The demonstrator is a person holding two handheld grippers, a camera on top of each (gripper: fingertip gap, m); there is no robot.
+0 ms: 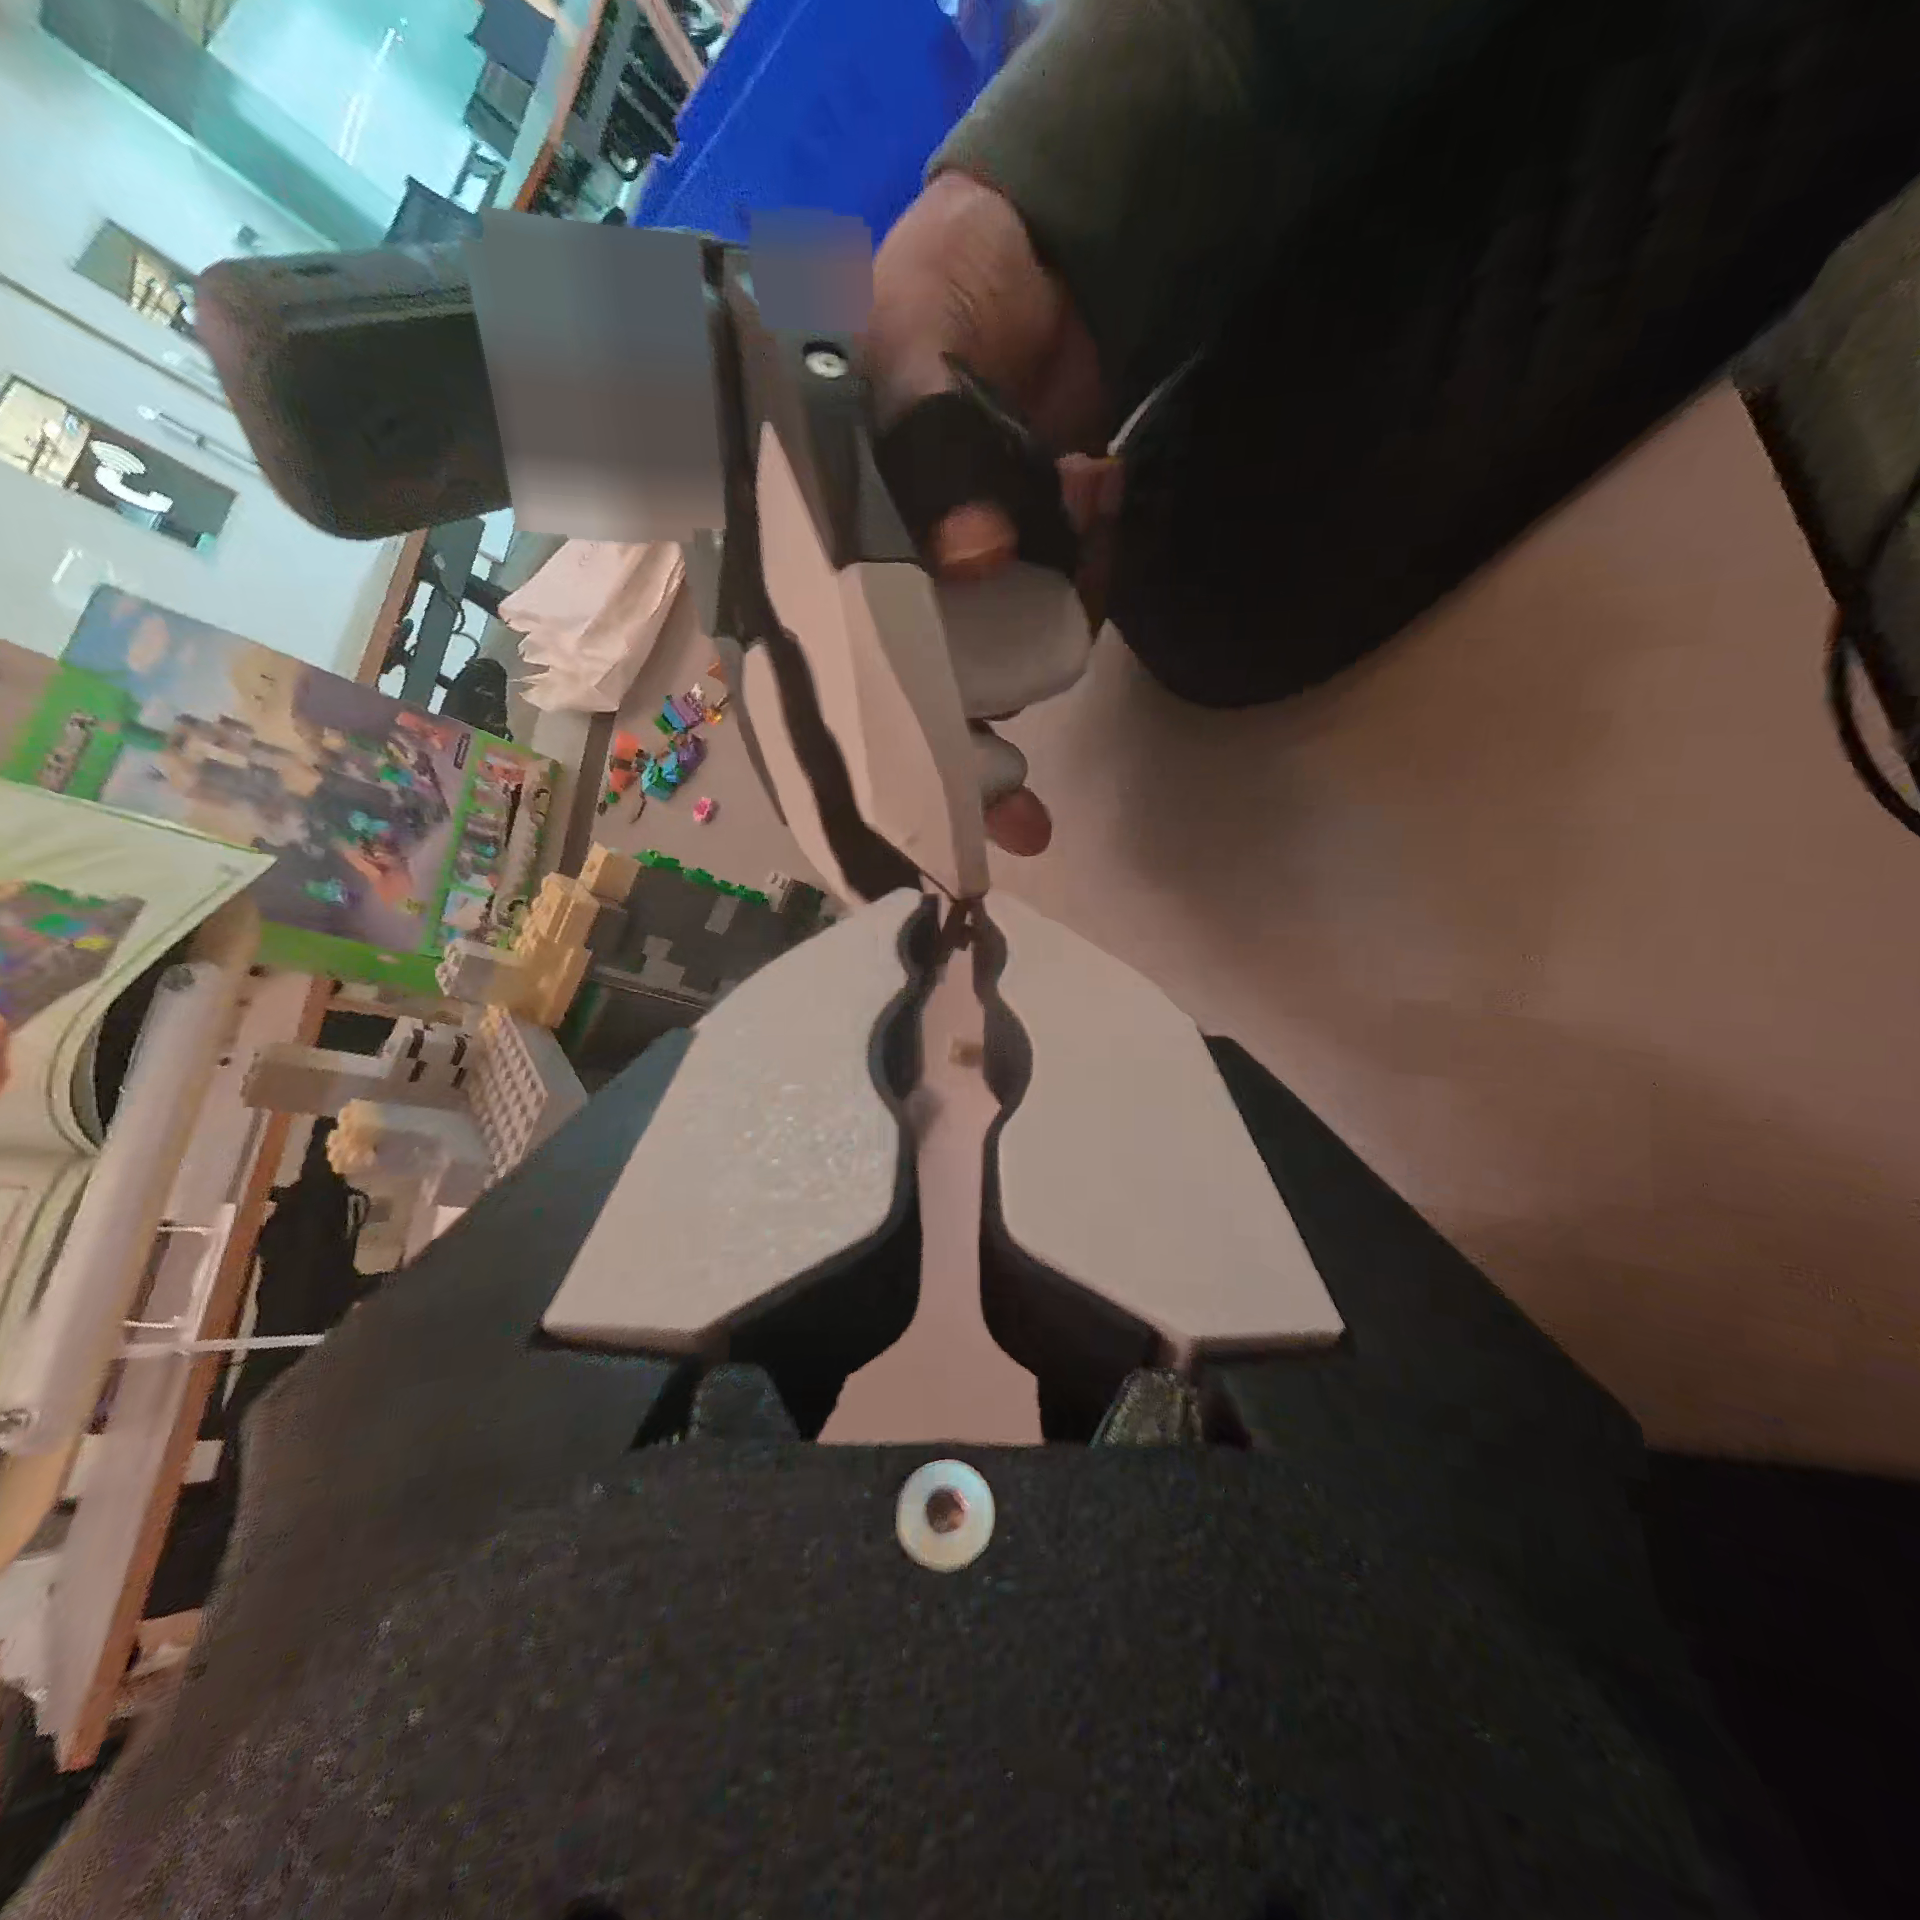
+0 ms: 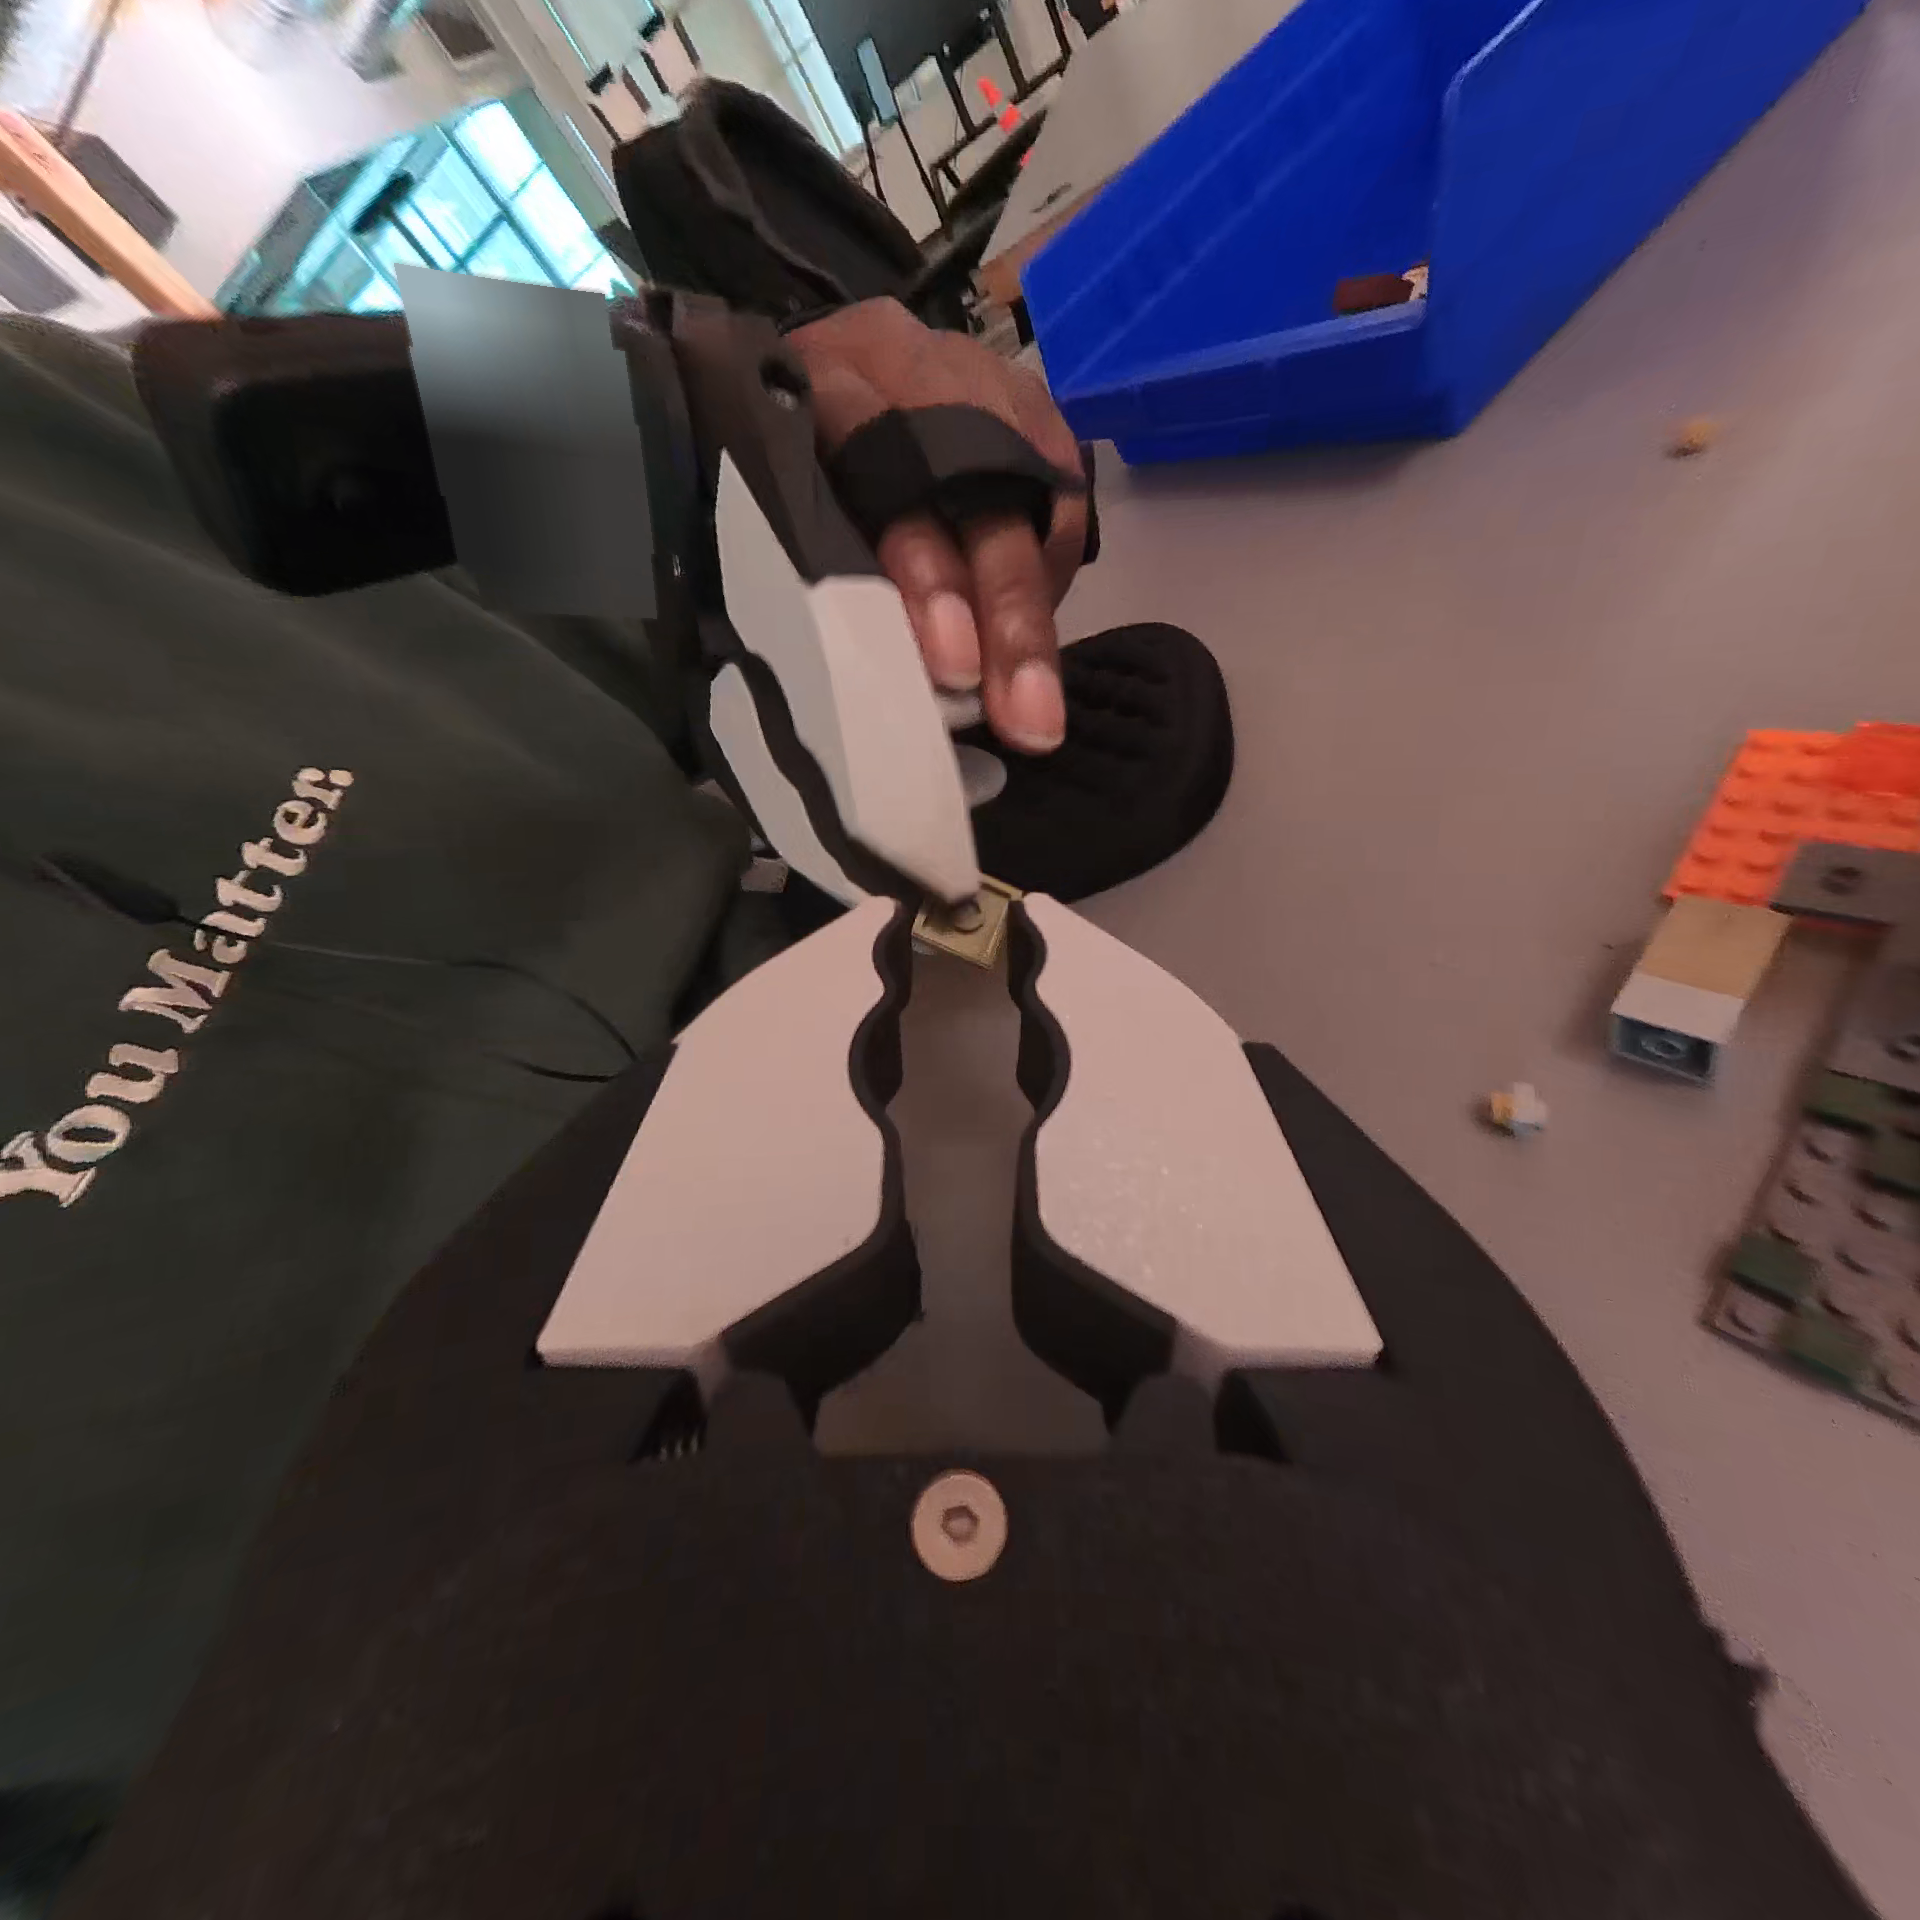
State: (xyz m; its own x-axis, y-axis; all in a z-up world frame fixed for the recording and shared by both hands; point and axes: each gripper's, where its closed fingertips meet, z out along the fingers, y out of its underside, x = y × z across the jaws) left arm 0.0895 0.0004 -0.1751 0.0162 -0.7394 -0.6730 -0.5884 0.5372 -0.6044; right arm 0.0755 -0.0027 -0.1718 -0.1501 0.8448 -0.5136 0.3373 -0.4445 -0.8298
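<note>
The two grippers meet tip to tip above a grey table (image 2: 1455, 582). In the right wrist view the right gripper (image 2: 961, 925) has its jaws drawn close at the tips, clamped on a small flat olive-tan brick (image 2: 961, 935) that sits right between the fingertips, tilted, its single stud facing the camera; the left gripper (image 2: 961, 888) comes down from above with its jaws pinched together, the point of them touching the upper edge of the same brick; a gloved hand (image 2: 956, 499) holds that gripper, two bare fingers lying along its grey finger.

In the left wrist view the left gripper (image 1: 951, 920) shows its jaws nearly closed at the tips, only a thin dark sliver between them; whether it truly grips the brick there I cannot tell, the piece being edge-on and very small; the right gripper (image 1: 961, 883) reaches in from above, held by another hand (image 1: 977, 343).

On the table to the right lie an orange plate (image 2: 1808, 810), a tan-and-grey block (image 2: 1694, 987) and a dark green plate (image 2: 1839, 1236); a blue bin (image 2: 1455, 312) stands farther back; a colourful toy box (image 1: 301, 790) and loose bricks (image 1: 670, 758) show in the left view.
</note>
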